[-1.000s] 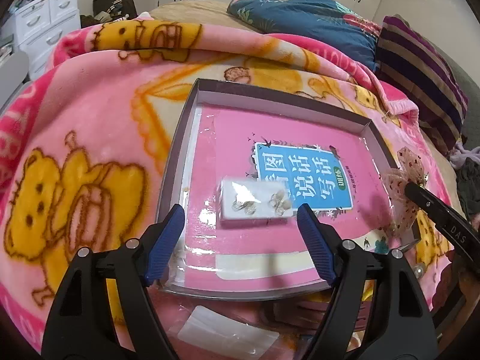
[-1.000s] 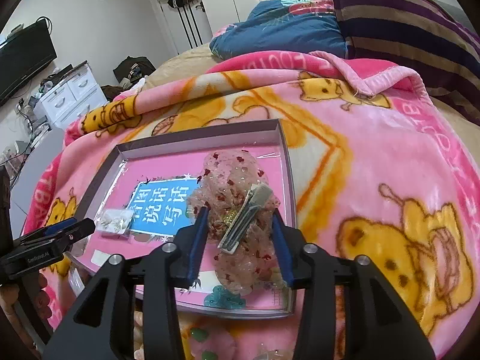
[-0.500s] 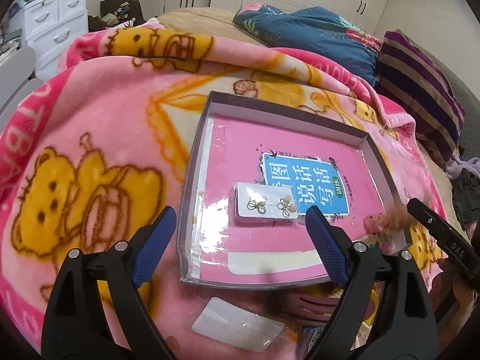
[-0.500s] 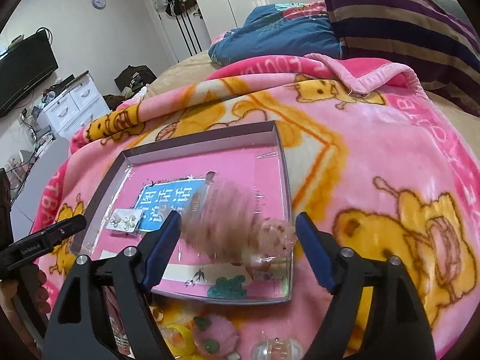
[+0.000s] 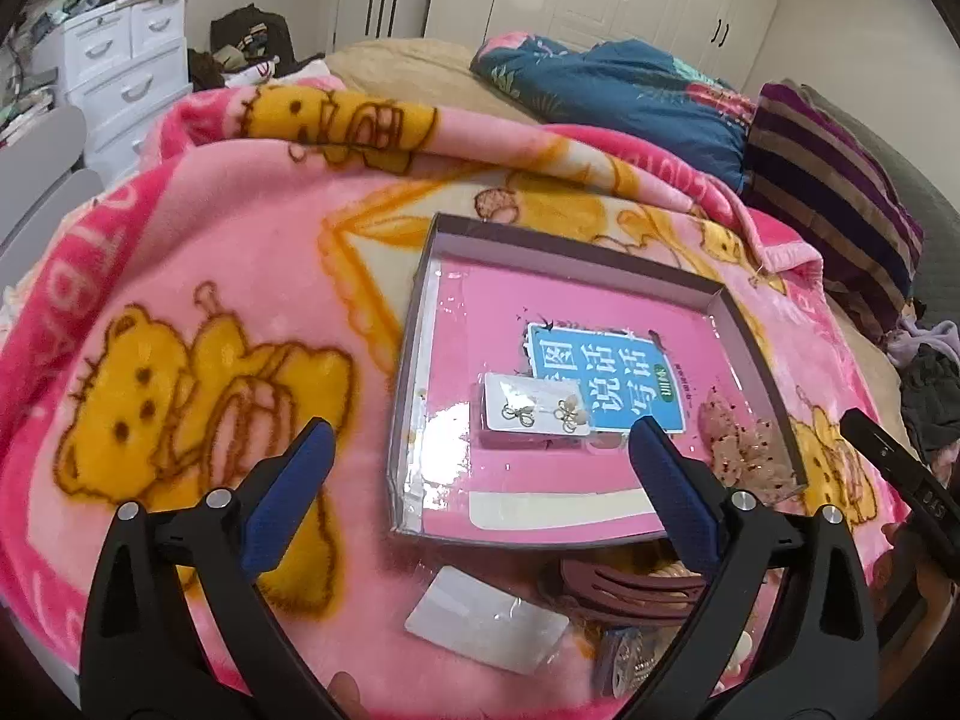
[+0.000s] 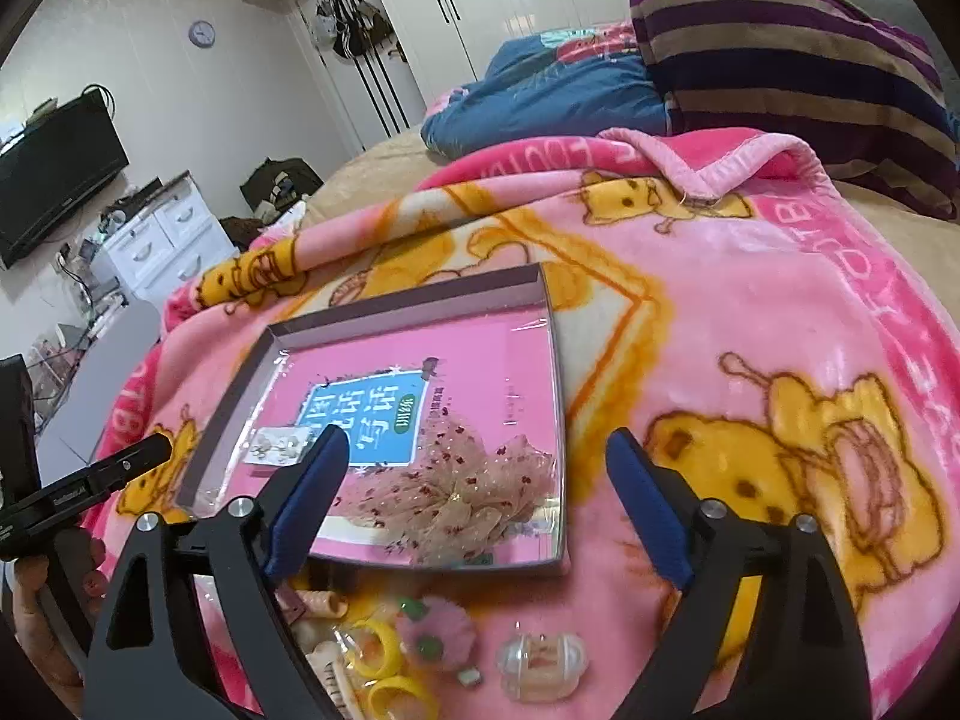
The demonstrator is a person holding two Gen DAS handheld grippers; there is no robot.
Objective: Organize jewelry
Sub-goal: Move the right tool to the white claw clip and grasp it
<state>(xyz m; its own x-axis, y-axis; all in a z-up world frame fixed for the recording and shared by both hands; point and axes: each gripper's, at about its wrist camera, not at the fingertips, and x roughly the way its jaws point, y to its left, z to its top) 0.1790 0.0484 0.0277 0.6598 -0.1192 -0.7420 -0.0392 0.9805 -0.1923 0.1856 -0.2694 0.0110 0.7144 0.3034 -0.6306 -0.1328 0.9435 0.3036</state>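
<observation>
One shallow box lid (image 5: 414,354) lay on the pink bear-print blanket (image 5: 210,276), its floor pink with one blue label bearing Chinese characters. Inside it were two jewelry items. One white earring card (image 5: 537,407) carried a pair of earrings and sat at about the 7 o'clock side of the label, touching its edge. One sheer pink bow hair clip (image 6: 456,492) speckled with red lay in the lid's near right corner, at roughly 4 o'clock from the card.

The left gripper (image 5: 480,486) was spread wide with nothing between its two blue pads, hovering over the near edge of the lid. The right gripper (image 6: 480,498) was likewise parted wide and empty; the bow lay between and just beyond its fingers, touching neither as far as could be seen.

Outside the lid, toward 6 o'clock, loose pieces rested on the blanket: two yellow rings (image 6: 384,669), one pink fluffy hair tie (image 6: 438,636) with green bits, one clear plastic capsule (image 6: 540,663), one dark red claw clip (image 5: 624,588), and one clear plastic packet (image 5: 486,627).

At 12 o'clock lay one blue quilt (image 6: 552,96) and one striped pillow (image 6: 798,66).
</observation>
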